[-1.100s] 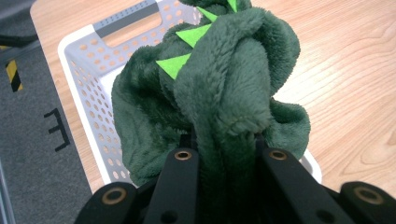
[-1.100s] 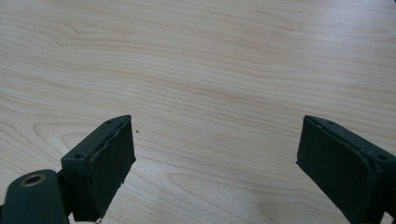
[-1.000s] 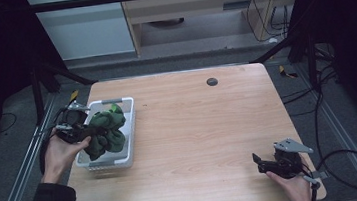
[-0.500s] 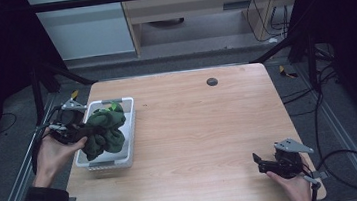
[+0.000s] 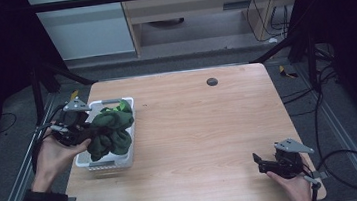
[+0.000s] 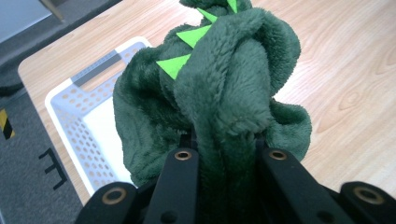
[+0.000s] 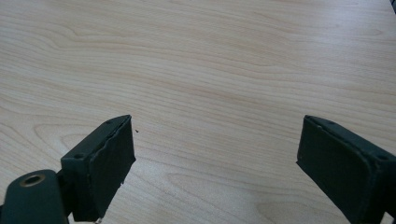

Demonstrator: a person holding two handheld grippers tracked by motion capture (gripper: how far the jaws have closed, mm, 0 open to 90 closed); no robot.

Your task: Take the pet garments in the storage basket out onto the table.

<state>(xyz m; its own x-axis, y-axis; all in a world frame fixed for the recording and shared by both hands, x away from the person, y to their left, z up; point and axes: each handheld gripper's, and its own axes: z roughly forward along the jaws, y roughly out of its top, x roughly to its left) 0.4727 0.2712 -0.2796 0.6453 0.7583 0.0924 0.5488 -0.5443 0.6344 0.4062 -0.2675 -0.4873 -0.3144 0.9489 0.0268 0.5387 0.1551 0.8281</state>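
High view
- left gripper (image 5: 85, 135): left-centre of frame, clamped on the green plush toy (image 5: 111, 133).
- plush toy position: bunched, hanging over the white basket (image 5: 128, 162); cannot tell if its underside touches the basket.
- right gripper (image 5: 260, 164): lower right, low over the bare table (image 5: 209, 127), well apart from the toy, holding nothing.
- nearer hand: left one by far; the toy sits directly ahead of that gripper, toward frame right.

Left gripper view
- left gripper (image 6: 226, 154): jaws pinched tight on a fold of the toy (image 6: 224, 88).
- toy axis: runs up-frame away from the jaws, bright green spikes at top centre.
- basket (image 6: 70, 116): left of and below the toy; open table to the right.
- likely move: a judgement only, carry toward the table side.

Right gripper view
- right gripper (image 7: 215, 154): jaws spread wide, empty, plain wood between.
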